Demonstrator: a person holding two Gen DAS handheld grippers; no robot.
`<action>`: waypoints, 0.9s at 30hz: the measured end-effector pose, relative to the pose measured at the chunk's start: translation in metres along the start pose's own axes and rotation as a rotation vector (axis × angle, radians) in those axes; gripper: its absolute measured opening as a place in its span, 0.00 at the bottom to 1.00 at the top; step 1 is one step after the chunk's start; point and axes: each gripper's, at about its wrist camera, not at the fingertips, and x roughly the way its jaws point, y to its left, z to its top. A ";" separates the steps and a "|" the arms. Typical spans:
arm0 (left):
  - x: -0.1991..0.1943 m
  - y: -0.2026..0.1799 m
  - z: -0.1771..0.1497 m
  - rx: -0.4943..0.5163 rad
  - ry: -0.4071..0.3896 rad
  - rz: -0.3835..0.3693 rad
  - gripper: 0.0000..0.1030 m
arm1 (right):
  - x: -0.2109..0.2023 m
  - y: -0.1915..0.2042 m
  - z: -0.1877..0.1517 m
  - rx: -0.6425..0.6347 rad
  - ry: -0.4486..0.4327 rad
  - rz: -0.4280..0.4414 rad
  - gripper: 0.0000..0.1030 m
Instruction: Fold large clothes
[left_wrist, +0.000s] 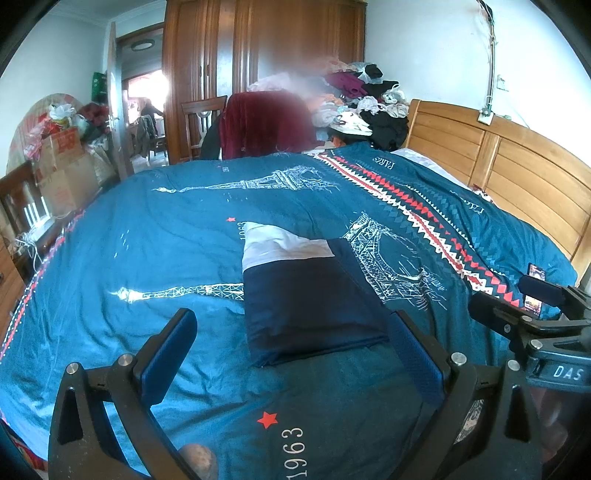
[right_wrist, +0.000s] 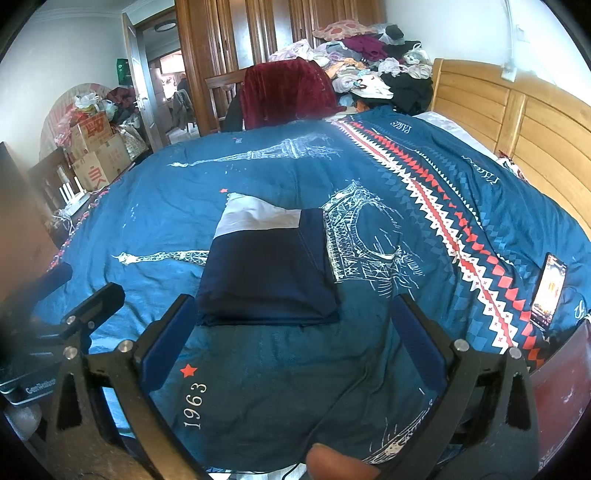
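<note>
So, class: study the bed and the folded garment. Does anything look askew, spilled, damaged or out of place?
Little stands out. The folded garment lies flat on the quilt, though its pale part sticks out at a slant at the far end. A lit phone lies on the quilt near the headboard. Both grippers are open and empty.

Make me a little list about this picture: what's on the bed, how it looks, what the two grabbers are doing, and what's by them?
garment: navy and white garment, folded into a rectangle
resting on: blue bedspread
left gripper: open, empty, apart from the garment
right gripper: open, empty, apart from the garment
phone: lit, lying on the bedspread, right of the garment
beyond the bed: clothes pile
</note>
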 end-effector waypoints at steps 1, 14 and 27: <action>0.000 0.000 0.000 0.001 0.000 0.001 1.00 | 0.000 0.000 0.001 0.000 0.000 0.000 1.00; -0.001 0.000 0.000 0.002 0.000 -0.006 1.00 | 0.004 0.001 0.005 -0.016 0.007 -0.003 1.00; -0.004 0.000 0.000 -0.005 -0.002 -0.004 1.00 | 0.011 0.004 0.004 -0.038 0.014 -0.010 1.00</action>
